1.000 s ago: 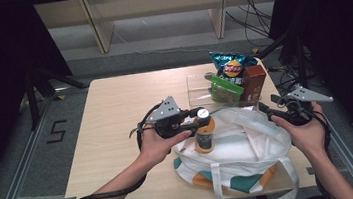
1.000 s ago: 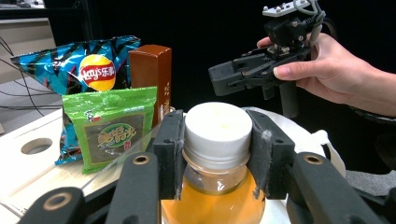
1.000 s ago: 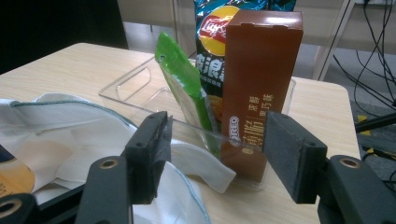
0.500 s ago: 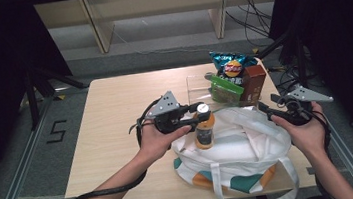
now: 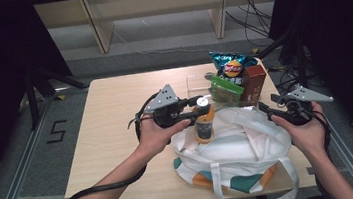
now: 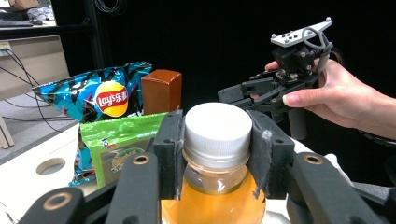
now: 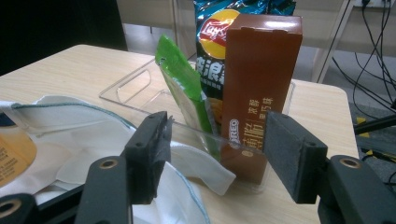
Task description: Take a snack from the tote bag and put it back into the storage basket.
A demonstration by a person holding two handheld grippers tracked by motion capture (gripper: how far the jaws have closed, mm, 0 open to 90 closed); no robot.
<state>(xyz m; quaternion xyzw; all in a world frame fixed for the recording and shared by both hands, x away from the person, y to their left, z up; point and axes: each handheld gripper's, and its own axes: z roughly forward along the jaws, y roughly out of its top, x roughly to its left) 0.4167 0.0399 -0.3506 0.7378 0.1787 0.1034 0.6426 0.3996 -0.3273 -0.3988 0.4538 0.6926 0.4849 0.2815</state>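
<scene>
A: left gripper (image 6: 217, 154) jaws pinch the orange drink bottle (image 5: 203, 125) at its white cap (image 6: 217, 127); bottle hangs upright over the mouth of the white tote bag (image 5: 230, 148); barely shifted since a second ago

B: right gripper (image 7: 215, 158)?

A: jaws spread, nothing between the pads; same spot by the bag's right rim, facing the clear tray (image 7: 140, 86) with the Oreo box (image 7: 259, 88)

B: so no drop yet; lowering into the bag looks next

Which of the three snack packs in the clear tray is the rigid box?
The brown Oreo box, standing upright at the tray's end nearest the right gripper. The green pouch and blue Lay's bag beside it are soft packets.
</scene>
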